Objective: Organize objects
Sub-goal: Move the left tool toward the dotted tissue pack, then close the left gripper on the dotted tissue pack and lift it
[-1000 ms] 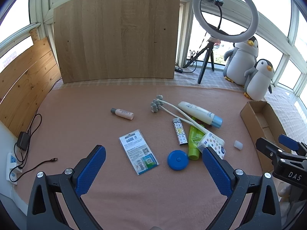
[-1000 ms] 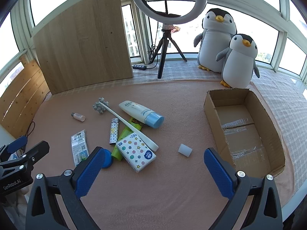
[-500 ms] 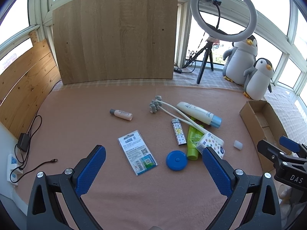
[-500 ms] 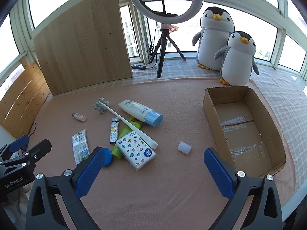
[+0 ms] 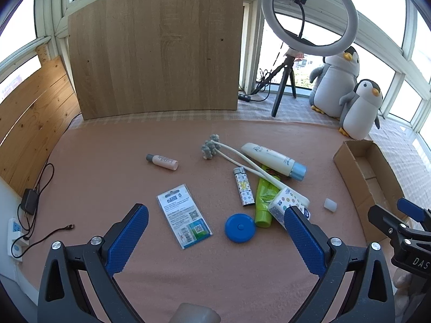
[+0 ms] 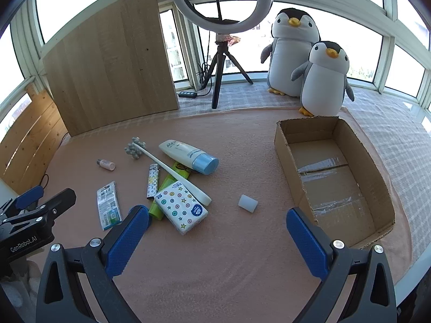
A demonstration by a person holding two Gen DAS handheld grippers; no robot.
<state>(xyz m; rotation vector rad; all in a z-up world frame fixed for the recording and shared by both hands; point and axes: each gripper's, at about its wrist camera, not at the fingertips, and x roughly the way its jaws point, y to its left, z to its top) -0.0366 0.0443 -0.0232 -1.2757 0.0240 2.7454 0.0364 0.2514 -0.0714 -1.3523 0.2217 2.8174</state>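
Sunlit windows ring a pink cloth-covered table (image 6: 229, 269) where our clutter lies in a loose heap left of centre. We hold both tools back above the near edge, empty: the left gripper (image 5: 215, 238) is spread wide, and the right gripper (image 6: 216, 238) is just as wide.

Nearest us is the tissue pack (image 6: 181, 207), soft and light, best pinched across its short sides. It lies on the green tube (image 6: 161, 202), and the white massage stick (image 6: 172, 171) crosses both; that stick is stiff and thin, so we would take it mid-shaft. Beside it the big white lotion tube (image 6: 188, 156) looks smooth and likely slippery, so we would grip near the blue cap. The lighter (image 6: 152, 180) is small and rigid. Standing apart are the blue round case (image 5: 240, 227), the flat packet (image 5: 184, 216), hard to lift off cloth, the little bottle (image 5: 162, 161), and a small white cap (image 6: 247, 202).

Well to the right waits the empty cardboard box (image 6: 285, 158), presumably where things go. Nothing is in it yet.
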